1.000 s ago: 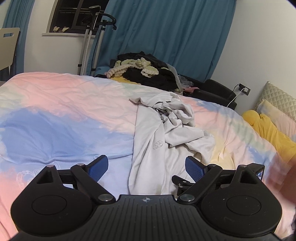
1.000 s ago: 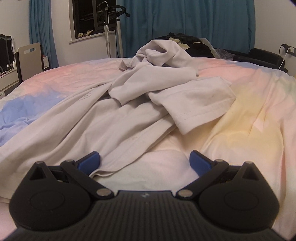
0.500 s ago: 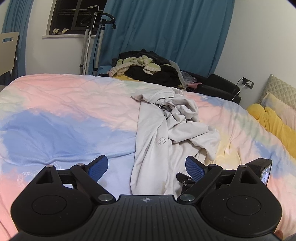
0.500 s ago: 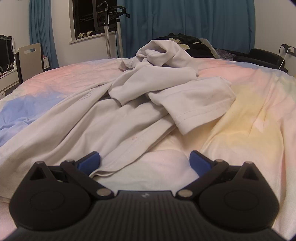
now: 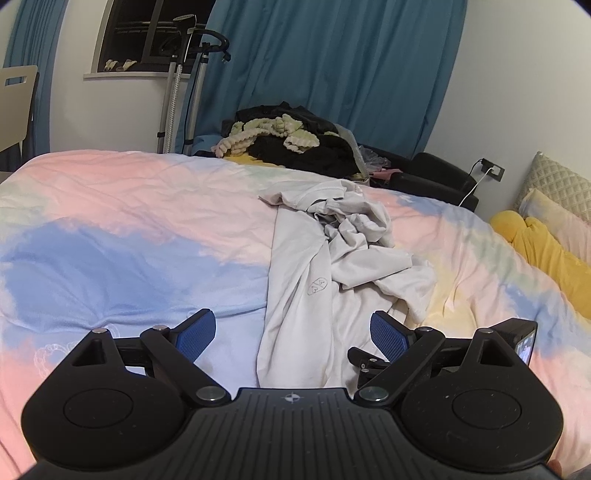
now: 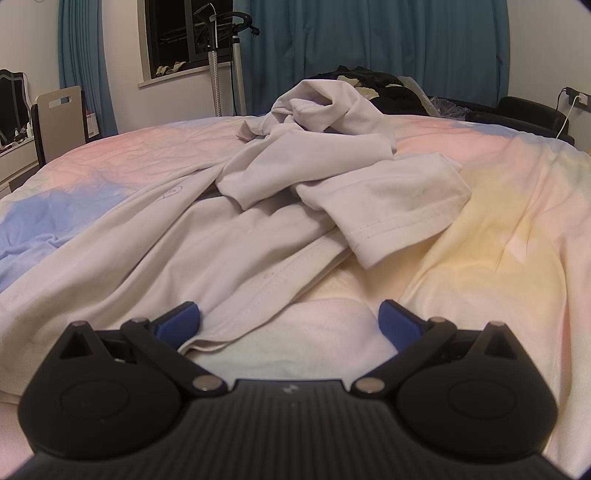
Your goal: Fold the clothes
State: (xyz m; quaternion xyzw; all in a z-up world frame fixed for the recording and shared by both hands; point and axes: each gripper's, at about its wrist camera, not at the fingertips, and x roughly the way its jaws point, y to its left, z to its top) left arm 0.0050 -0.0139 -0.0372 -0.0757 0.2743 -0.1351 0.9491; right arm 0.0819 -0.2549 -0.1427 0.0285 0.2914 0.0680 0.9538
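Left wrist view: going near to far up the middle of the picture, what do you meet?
Open left tongs → crumpled white garment on the pastel duvet → dark clothes pile → blue curtain.

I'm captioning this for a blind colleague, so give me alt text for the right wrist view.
A crumpled off-white shirt lies on a pastel pink, blue and yellow bedspread, its hem just ahead of the open right hand-held gripper, which holds nothing. Behind are teal curtains and a dark window.

Teal curtains (image 5: 332, 74), pastel bed (image 5: 129, 221)
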